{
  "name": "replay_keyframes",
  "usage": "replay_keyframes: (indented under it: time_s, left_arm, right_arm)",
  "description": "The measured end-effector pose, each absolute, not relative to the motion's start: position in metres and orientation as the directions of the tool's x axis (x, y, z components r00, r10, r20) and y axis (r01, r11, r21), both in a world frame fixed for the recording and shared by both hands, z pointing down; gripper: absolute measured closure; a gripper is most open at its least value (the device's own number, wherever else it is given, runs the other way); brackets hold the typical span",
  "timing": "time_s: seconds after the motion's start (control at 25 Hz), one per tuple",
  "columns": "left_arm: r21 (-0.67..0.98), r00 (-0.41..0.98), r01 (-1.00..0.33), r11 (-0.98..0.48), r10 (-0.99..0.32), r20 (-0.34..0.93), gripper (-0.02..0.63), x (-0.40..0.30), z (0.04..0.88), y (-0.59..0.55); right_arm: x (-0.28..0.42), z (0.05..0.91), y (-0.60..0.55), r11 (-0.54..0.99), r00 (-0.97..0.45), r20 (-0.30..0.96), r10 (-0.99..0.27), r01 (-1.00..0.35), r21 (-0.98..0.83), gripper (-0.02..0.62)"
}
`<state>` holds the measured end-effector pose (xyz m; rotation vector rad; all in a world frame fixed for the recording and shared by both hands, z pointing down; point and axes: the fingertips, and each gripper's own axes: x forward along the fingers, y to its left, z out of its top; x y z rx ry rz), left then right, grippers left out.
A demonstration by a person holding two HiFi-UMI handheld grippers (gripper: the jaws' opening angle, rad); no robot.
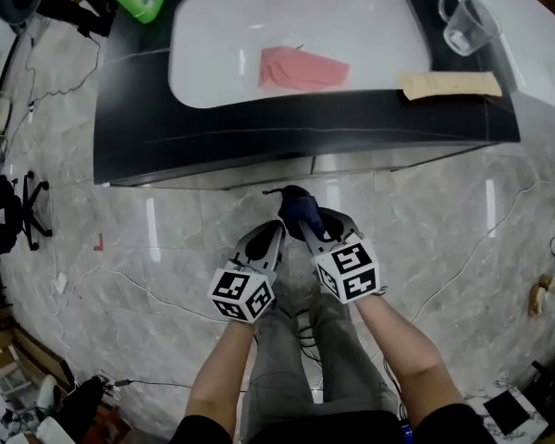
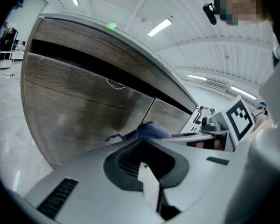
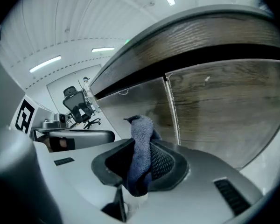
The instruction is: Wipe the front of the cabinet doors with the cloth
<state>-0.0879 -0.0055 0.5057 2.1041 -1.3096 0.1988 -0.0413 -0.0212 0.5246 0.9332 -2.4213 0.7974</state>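
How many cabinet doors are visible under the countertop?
2. In the right gripper view, the left door and right door meet at a vertical seam; others may be hidden.

The dark blue terry cloth (image 3: pixel 139 125) looks nubby, soft and matt; the grey-brown wood-grain cabinet doors (image 3: pixel 224 111) carry a faint satin sheen; the right gripper (image 3: pixel 142 146) has a smooth matt grey plastic shell and ribbed dark pads (image 3: pixel 165 164); the pale marble-patterned floor (image 1: pixel 166 248) is glossy, mirroring lights; the black countertop (image 1: pixel 287 123) shines smooth.
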Motion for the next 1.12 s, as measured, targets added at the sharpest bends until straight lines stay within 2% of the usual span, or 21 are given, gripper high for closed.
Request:
replay_keyframes:
  time_s: [0.6,1.12]
  left_arm:
    - [0.464,0.59,-0.789,-0.403,-0.708,0.388,0.598,-0.104,0.474,-0.003]
    - [0.45,0.532,-0.821,-0.353,-0.759,0.375,0.598,-0.095,0.467,-0.015]
  right_arm:
    - [-0.049,0.476,-0.026,0.533,-0.612,0.531,-0.586,-0.785,-0.317,0.505]
    - [-0.028,0.472,-0.041,0.552,-0.632,0.499,-0.593,-0.77,-0.318,0.505]
